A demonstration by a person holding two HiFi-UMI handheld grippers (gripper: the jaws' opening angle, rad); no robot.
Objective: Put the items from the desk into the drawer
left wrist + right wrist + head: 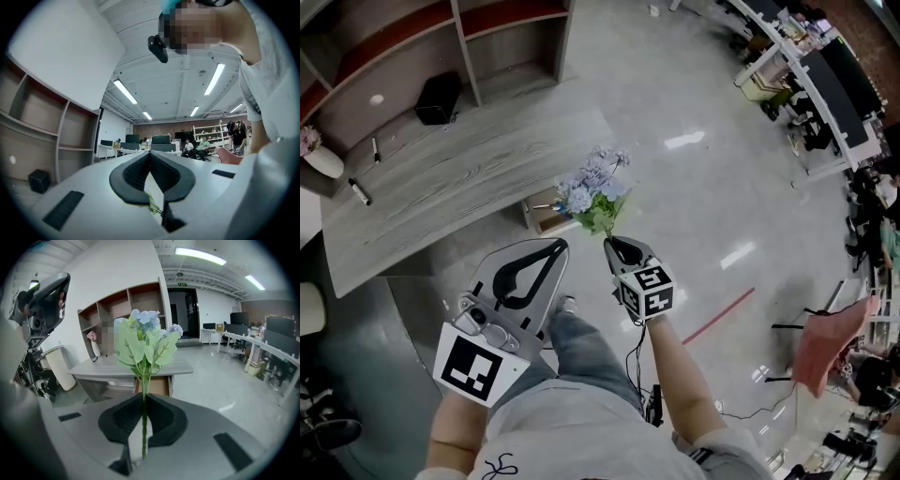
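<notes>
My right gripper (613, 245) is shut on the green stem of a bunch of pale blue artificial flowers (595, 190), held upright in front of the grey wooden desk (459, 178). In the right gripper view the flowers (146, 339) rise from the closed jaws (143, 397), with the open wooden drawer (157, 386) under the desk (117, 367) beyond them. That drawer (543, 212) juts from the desk's front edge, just left of the flowers. My left gripper (554, 247) is shut with nothing in it and hangs beside the right one. Its own view (150, 158) points up toward the ceiling.
On the desk lie a black box (439, 97), two dark pens (359, 191) and a small white disc (377, 99). A white vase with pink flowers (316, 153) stands at its left end. Brown shelving (422, 37) backs the desk. Office desks and chairs (811, 84) fill the far right.
</notes>
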